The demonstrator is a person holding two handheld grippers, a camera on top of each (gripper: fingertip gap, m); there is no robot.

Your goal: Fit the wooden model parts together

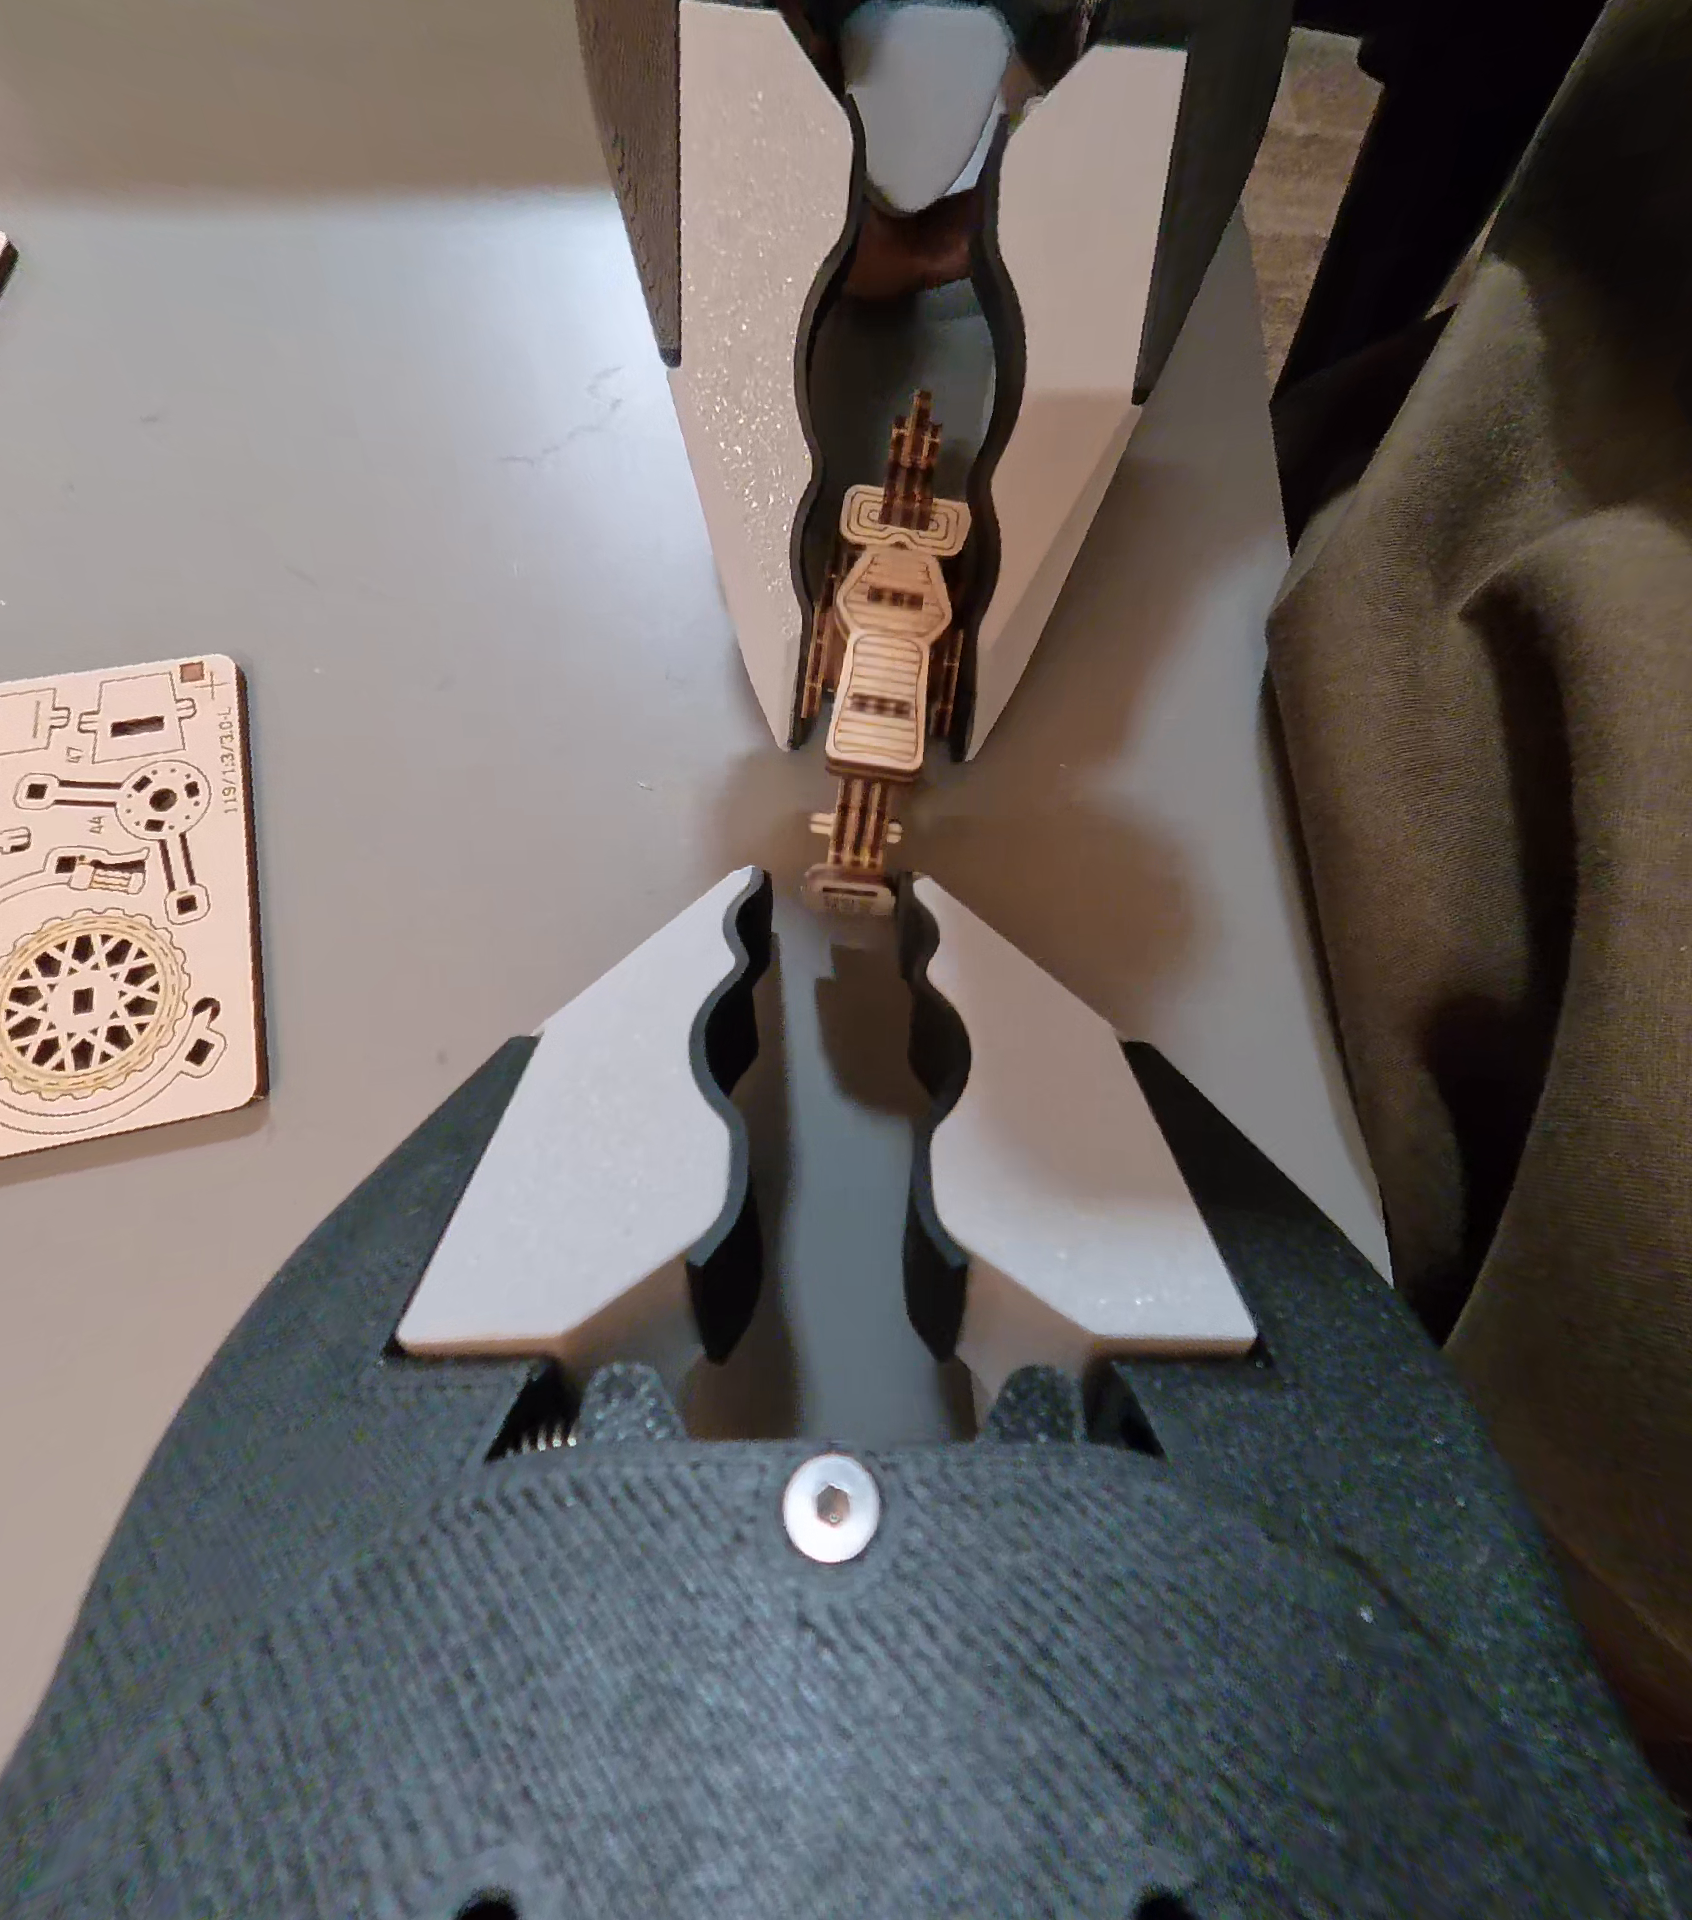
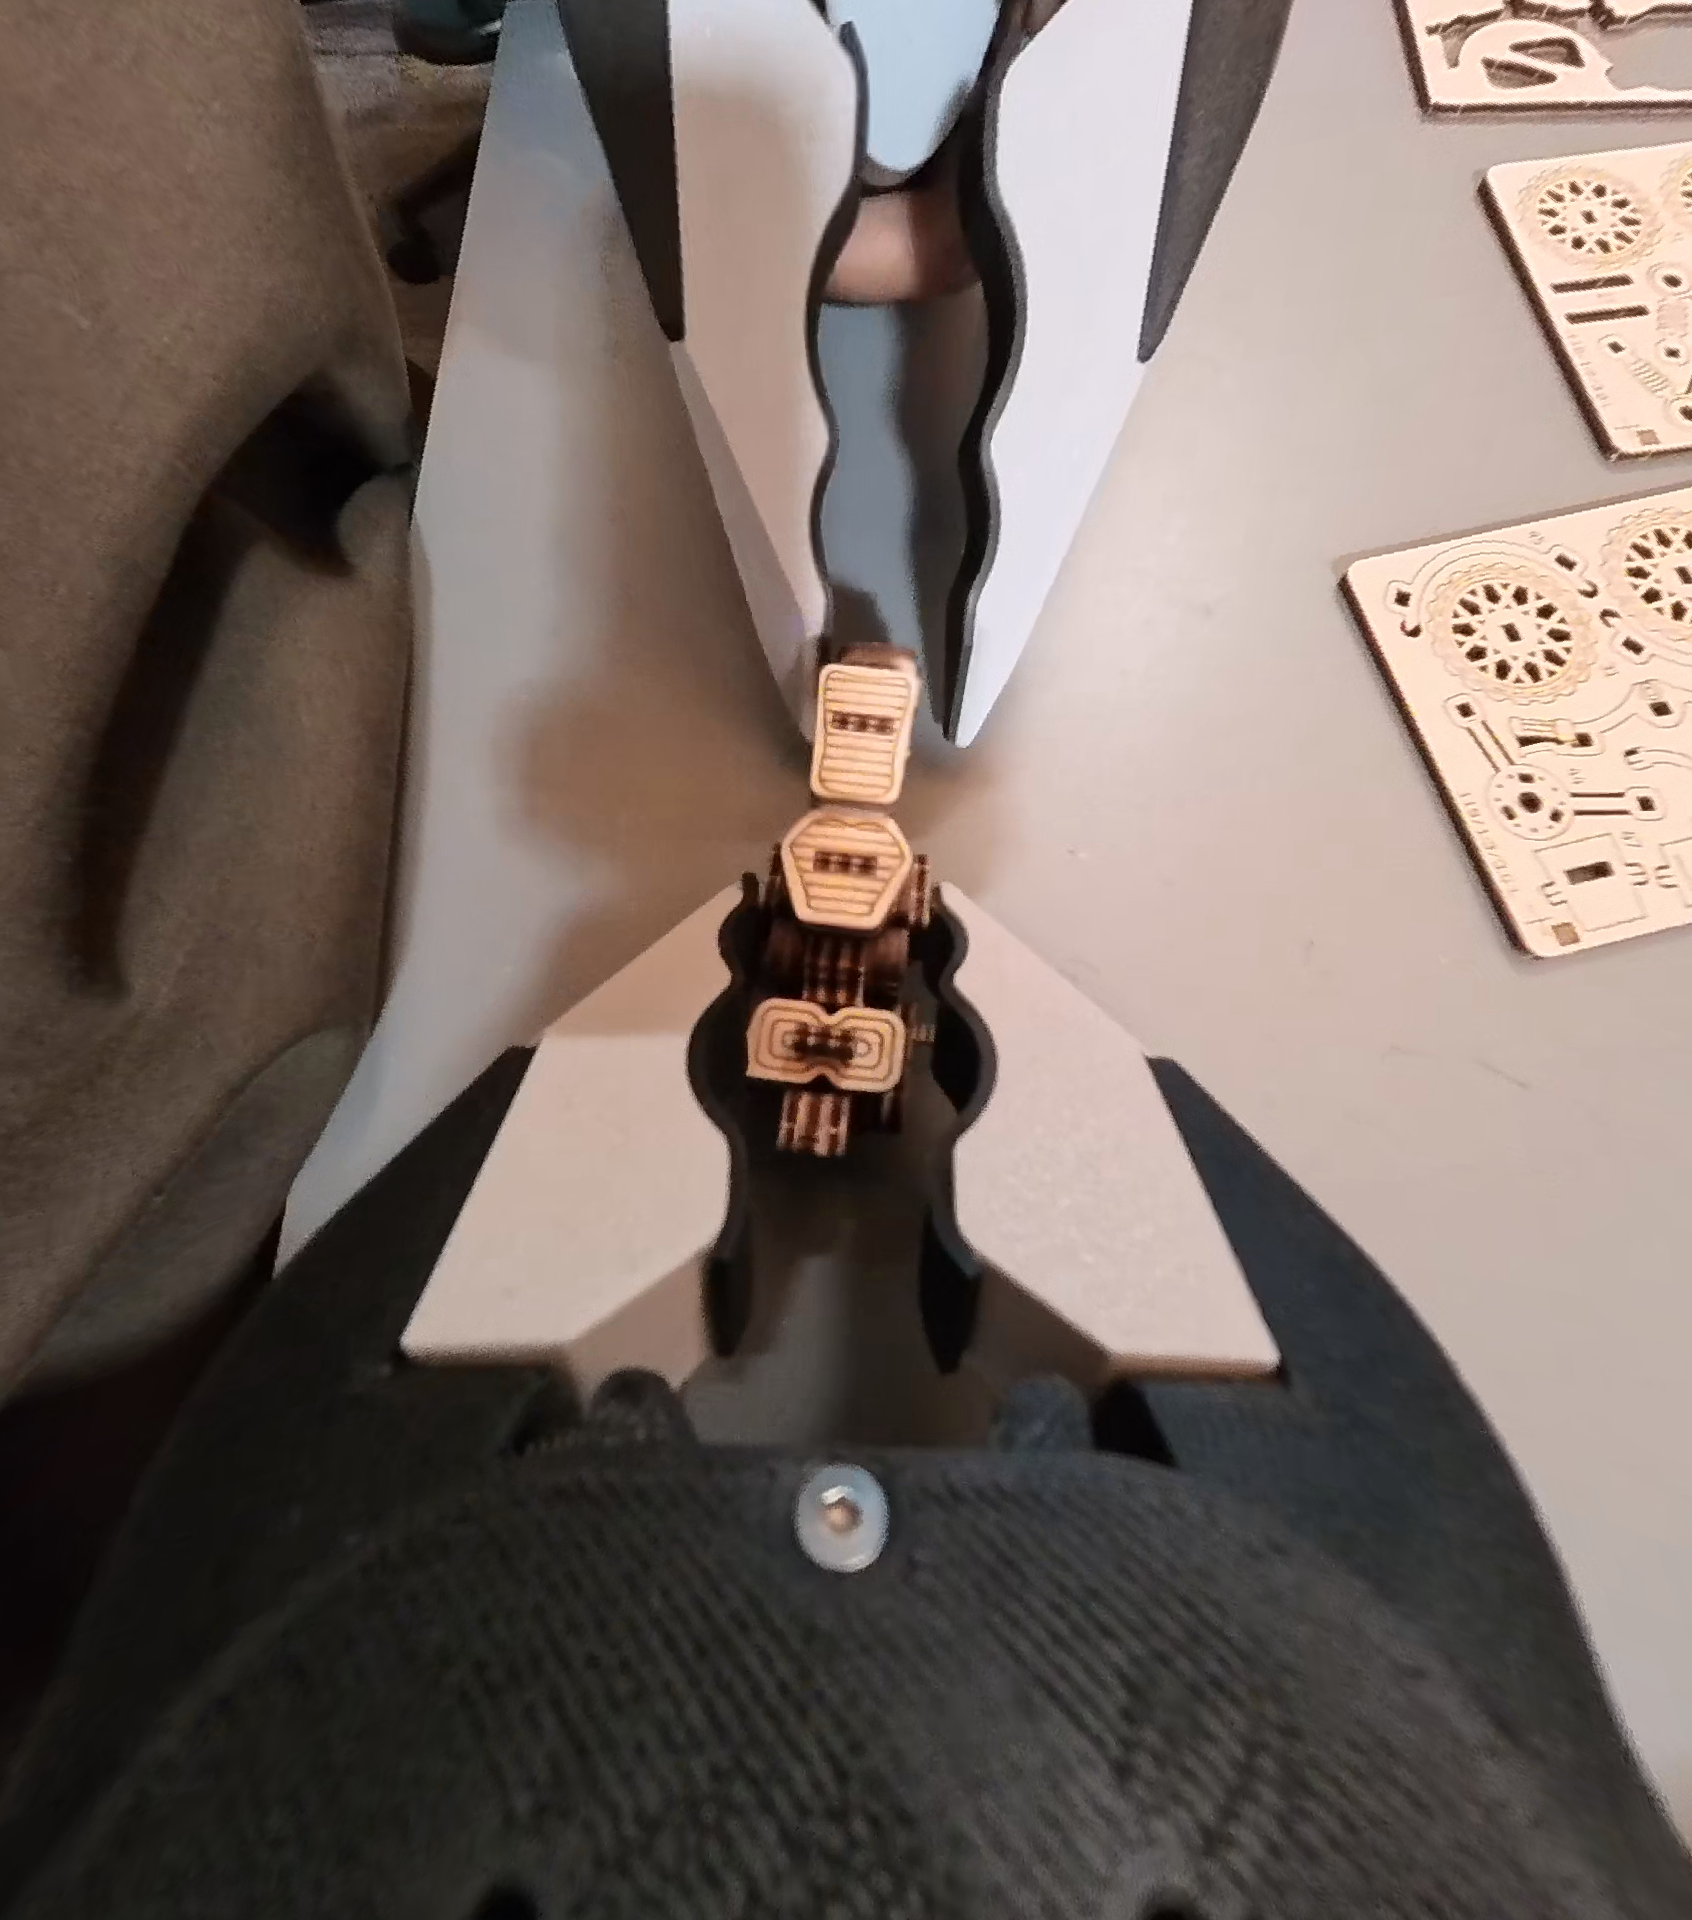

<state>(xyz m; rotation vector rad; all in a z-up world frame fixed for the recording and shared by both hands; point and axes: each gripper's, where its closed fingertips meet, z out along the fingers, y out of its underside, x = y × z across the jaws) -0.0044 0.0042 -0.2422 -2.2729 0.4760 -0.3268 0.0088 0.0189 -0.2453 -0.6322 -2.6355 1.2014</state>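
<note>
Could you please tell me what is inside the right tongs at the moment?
The wooden model sits clamped between the right tongs, its front sticking out. Its lower side is hidden from view.

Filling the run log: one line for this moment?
right gripper: shut on wooden model | left gripper: tips at model's end, grip unclear | table: part sheets

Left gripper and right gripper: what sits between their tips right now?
The wooden model spans the gap. The right gripper is shut on its body; its narrow end sits between the left gripper's tips. Both wrist views show this.
</note>
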